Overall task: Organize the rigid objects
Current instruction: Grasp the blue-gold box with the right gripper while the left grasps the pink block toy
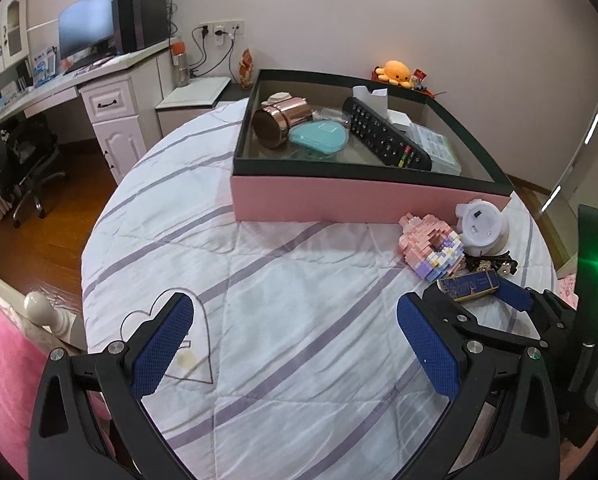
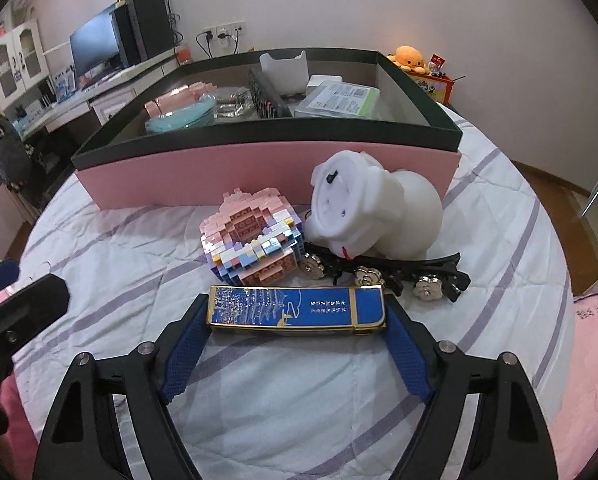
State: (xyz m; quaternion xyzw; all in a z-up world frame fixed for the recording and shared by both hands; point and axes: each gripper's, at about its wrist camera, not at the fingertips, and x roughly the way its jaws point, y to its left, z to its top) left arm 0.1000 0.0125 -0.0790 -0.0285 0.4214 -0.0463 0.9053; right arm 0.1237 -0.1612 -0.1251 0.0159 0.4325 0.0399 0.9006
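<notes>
My right gripper [image 2: 297, 320] is shut on a flat blue and gold case [image 2: 295, 309], gripping its two ends just above the bedspread; both also show in the left wrist view [image 1: 469, 286]. Beyond it lie a pink brick model [image 2: 251, 236], a white toy lamp [image 2: 371, 208] on its side and a black hair clip [image 2: 395, 274]. The pink box [image 2: 259, 168] with a dark rim stands behind them and holds a black remote [image 1: 385, 134], a copper tin [image 1: 281, 120], a teal lid [image 1: 319, 138] and other items. My left gripper [image 1: 295, 334] is open and empty over the bedspread.
The white striped bedspread [image 1: 279, 300] covers a round surface. A desk with a monitor [image 1: 87, 26] and an office chair [image 1: 23, 160] stand at the far left. An orange plush [image 1: 395, 72] sits behind the box. Pink bedding [image 2: 595, 340] lies at the right.
</notes>
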